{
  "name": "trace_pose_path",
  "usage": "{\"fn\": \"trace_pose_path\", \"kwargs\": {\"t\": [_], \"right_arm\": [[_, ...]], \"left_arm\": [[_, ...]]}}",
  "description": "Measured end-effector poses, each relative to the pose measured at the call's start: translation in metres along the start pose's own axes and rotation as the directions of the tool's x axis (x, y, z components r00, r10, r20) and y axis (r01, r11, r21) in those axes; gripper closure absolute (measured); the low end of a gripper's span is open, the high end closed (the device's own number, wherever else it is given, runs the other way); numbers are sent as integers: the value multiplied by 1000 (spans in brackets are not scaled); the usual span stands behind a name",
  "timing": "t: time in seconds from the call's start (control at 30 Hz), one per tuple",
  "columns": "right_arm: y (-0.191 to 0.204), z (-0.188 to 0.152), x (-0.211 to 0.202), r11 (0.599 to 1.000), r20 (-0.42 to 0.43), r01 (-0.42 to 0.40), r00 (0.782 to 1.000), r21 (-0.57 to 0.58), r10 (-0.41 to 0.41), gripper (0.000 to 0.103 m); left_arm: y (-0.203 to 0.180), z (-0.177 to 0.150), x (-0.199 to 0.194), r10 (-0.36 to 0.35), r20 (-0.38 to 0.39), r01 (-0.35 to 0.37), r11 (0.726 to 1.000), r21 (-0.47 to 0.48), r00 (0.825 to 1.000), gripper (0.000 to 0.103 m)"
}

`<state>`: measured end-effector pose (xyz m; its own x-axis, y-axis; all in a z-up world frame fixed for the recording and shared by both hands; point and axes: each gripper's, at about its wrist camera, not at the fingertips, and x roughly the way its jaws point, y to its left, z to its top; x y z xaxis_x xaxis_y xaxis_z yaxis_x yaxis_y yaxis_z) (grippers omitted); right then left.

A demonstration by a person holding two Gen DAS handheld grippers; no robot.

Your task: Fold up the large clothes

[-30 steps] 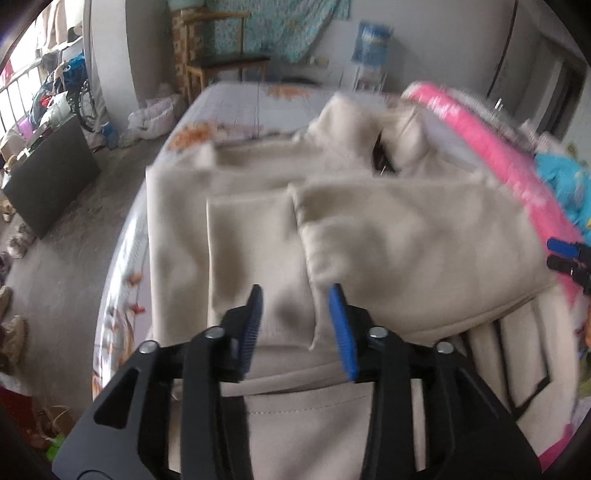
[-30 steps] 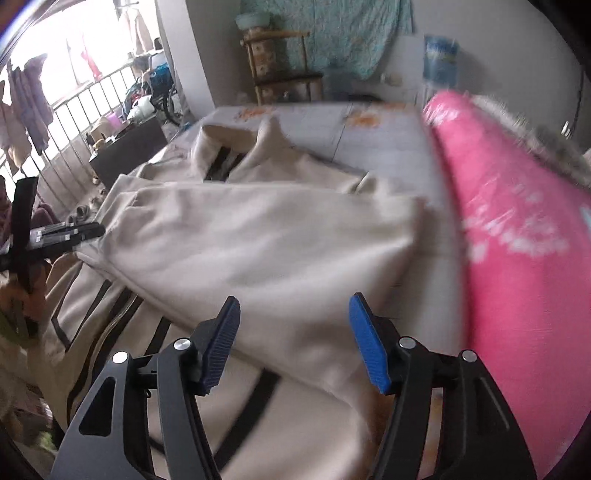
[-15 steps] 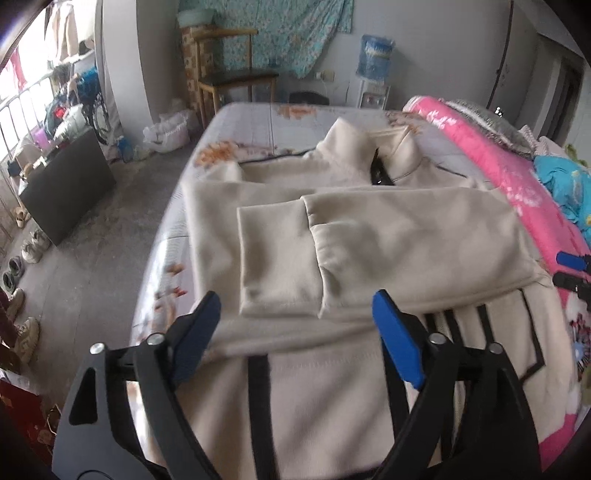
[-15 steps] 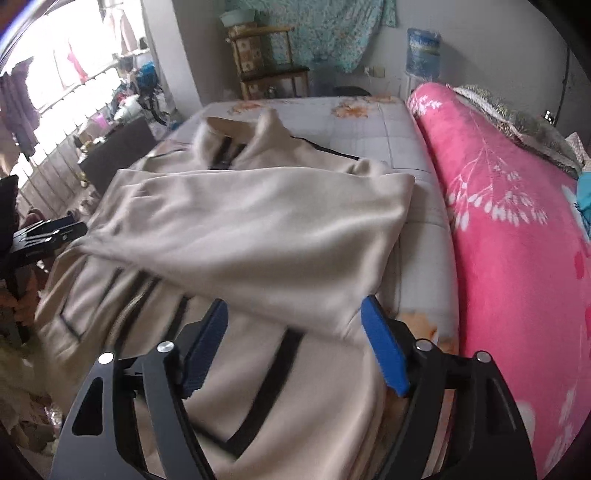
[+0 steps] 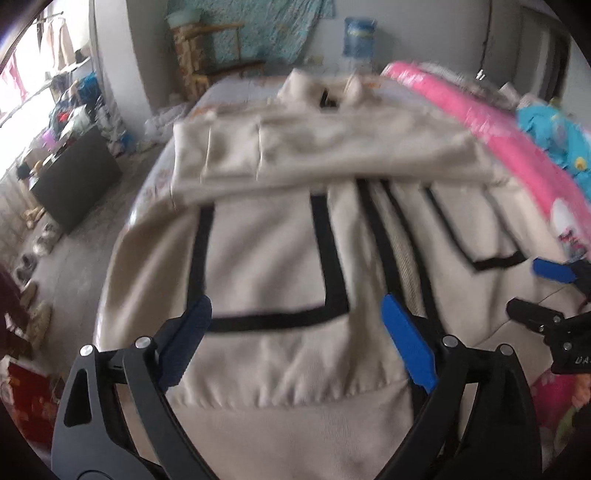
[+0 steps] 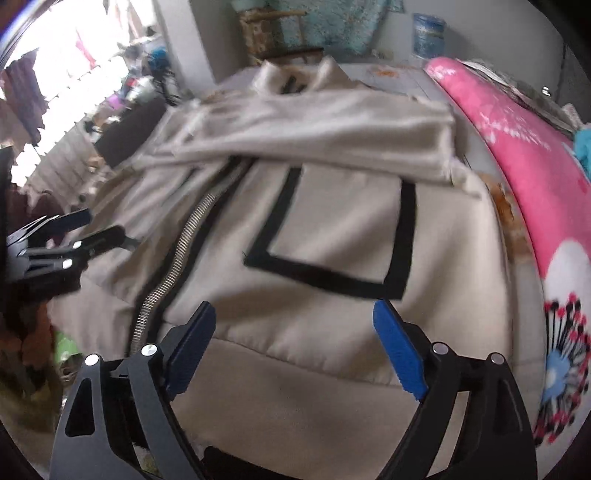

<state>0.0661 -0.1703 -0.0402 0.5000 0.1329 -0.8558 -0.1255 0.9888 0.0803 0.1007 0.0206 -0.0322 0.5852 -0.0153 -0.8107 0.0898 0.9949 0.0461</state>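
Observation:
A large beige zip jacket (image 5: 269, 258) with black pocket trim lies on the bed, collar at the far end; it also shows in the right wrist view (image 6: 332, 229). Both sleeves (image 5: 332, 151) lie folded across the chest. My left gripper (image 5: 295, 328) is open and empty over the left hem and pocket. My right gripper (image 6: 291, 343) is open and empty over the right hem, beside the zipper (image 6: 173, 266). Each gripper shows at the edge of the other's view, the right one (image 5: 546, 291) and the left one (image 6: 74, 236).
A pink floral blanket (image 6: 517, 147) runs along the bed's right side, with blue cloth (image 5: 554, 136) on it. A dark cabinet (image 5: 74, 184) and shoes stand on the floor at left. A wooden chair (image 5: 214, 55) and a water dispenser (image 5: 358, 33) stand beyond the bed.
Both grippers have pulled back from the folded sleeves toward the jacket's hem and opened wider. The sleeves stay folded across the chest.

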Motion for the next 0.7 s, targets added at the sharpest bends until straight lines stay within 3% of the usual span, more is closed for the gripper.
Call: {"fn": "trace_pose_path", "kwargs": {"t": [0.1, 0.2, 0.27, 0.7], "right_arm": [[5, -5, 9, 999, -10, 49, 999, -1, -49, 14], [0, -4, 12, 998, -25, 59, 998, 27, -58, 6], [-5, -4, 13, 997, -36, 41, 999, 64, -39, 6], [-5, -11, 10, 995, 1, 51, 999, 83, -51, 6]], "left_arm": [[-7, -16, 13, 46, -35, -47, 999, -2, 998, 13], [-1, -24, 13, 35, -17, -36, 998, -46, 999, 8], [5, -25, 14, 5, -30, -7, 997, -71, 1000, 8], [4, -20, 17, 22, -73, -30, 994, -103, 997, 8]]}}
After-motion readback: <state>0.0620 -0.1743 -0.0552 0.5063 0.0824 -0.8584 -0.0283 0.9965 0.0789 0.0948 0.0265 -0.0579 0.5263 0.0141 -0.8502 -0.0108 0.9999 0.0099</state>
